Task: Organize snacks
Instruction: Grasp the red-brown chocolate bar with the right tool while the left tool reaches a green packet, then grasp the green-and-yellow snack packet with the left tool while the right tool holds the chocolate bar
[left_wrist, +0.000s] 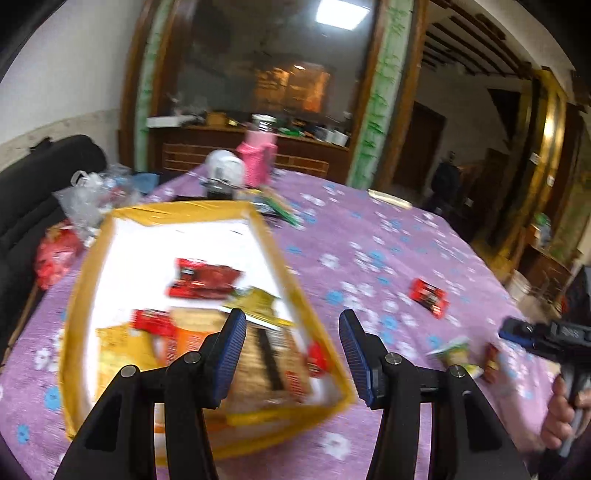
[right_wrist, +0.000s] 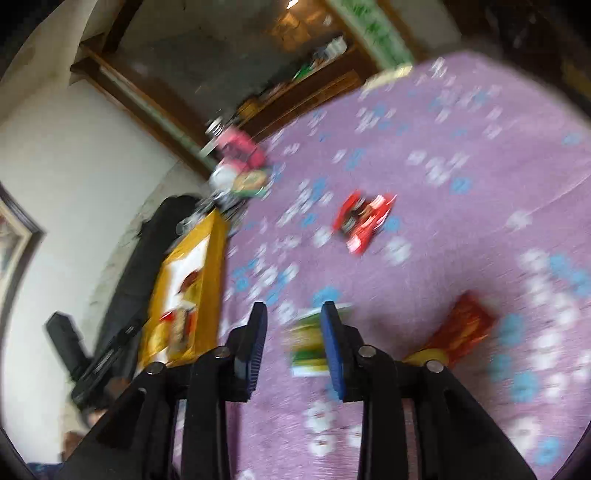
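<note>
A yellow-rimmed box (left_wrist: 207, 212) with a white floor holds several snack packets, red, yellow and brown. My left gripper (left_wrist: 291, 321) is open and empty, above the box's near right corner. A red packet (left_wrist: 428, 297) lies on the purple flowered tablecloth to the right; it also shows in the right wrist view (right_wrist: 364, 219). My right gripper (right_wrist: 293, 314) is open, low over the cloth, with a green and yellow packet (right_wrist: 308, 343) just beyond its fingertips. A red-orange packet (right_wrist: 461, 328) lies to its right. The right gripper also shows in the left wrist view (left_wrist: 517, 332).
A pink container (left_wrist: 258, 155), a white round object (left_wrist: 225, 168) and green packets (left_wrist: 280, 208) stand at the table's far side. Plastic bags (left_wrist: 88, 195) and a red bag (left_wrist: 57, 254) sit left of the box. The box shows edge-on in the right wrist view (right_wrist: 210, 280).
</note>
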